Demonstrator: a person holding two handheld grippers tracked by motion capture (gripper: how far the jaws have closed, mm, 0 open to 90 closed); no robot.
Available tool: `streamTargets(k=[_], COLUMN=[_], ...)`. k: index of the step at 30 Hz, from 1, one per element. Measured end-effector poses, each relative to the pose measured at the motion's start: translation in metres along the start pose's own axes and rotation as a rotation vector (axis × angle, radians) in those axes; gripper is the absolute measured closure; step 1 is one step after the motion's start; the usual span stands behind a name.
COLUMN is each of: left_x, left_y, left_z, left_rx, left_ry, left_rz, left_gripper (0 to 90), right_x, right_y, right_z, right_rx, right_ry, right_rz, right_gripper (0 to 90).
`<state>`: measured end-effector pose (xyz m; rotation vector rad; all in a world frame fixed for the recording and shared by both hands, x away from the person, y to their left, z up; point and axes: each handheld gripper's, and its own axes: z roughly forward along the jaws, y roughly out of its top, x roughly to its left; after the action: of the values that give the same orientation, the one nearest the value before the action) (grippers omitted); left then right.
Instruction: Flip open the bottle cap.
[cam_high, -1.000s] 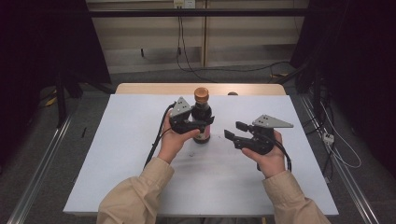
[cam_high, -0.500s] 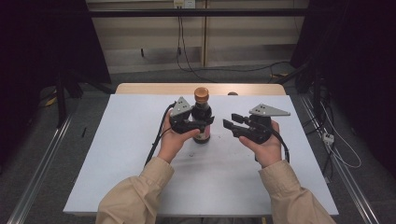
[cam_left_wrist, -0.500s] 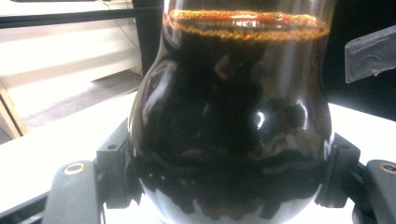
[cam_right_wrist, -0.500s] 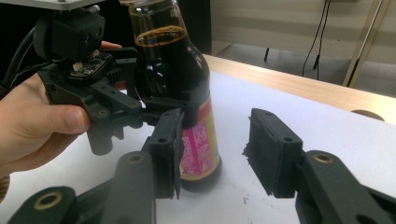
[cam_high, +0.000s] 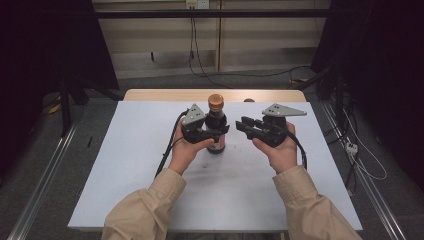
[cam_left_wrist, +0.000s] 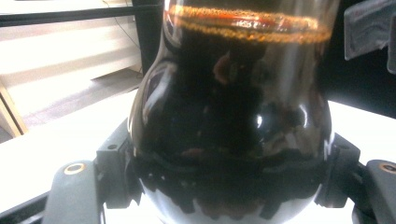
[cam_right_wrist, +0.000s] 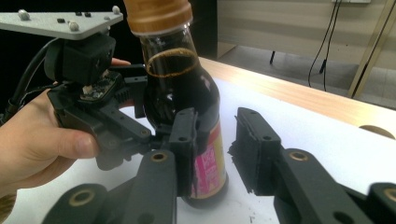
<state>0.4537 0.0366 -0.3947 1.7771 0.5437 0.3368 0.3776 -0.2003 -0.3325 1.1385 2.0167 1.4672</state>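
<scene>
A dark sauce bottle (cam_high: 216, 126) with a brown cap stands upright on the white table (cam_high: 150, 175). My left gripper (cam_high: 216, 135) is shut on its lower body; in the left gripper view the dark glass (cam_left_wrist: 233, 107) sits between the two pads (cam_left_wrist: 114, 161). My right gripper (cam_high: 243, 125) hovers just right of the bottle, pointing at it. Its jaws have just been closing and stand apart with nothing between them. In the right gripper view my right gripper (cam_right_wrist: 217, 149) shows bare table in its gap, with the bottle (cam_right_wrist: 180, 88) and left gripper (cam_right_wrist: 107, 116) behind its left jaw.
A wooden table edge (cam_high: 165, 95) runs behind the white sheet. Cables (cam_high: 360, 155) lie on the floor at the right, and metal rails (cam_high: 45, 185) flank the table. Dark curtains hang on both sides.
The right gripper has risen and moved left toward the bottle, and its jaws have narrowed. The left gripper and the bottle have stayed put.
</scene>
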Motion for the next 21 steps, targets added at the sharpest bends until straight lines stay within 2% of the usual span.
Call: streamTargets(k=[10, 21], left_x=[-0.001, -0.001], left_y=[-0.001, 0.000], left_z=[0.001, 0.001], left_rx=[-0.010, -0.003], left_ry=[0.006, 0.006], left_rz=[-0.006, -0.008], left_gripper=[26.0, 26.0], right_x=[0.000, -0.004], right_y=[0.015, 0.017], right_z=[0.001, 0.003], right_rx=[-0.005, 0.003], right_ry=[0.016, 0.034], right_rz=[-0.017, -0.010], right_gripper=[78.0, 86.2])
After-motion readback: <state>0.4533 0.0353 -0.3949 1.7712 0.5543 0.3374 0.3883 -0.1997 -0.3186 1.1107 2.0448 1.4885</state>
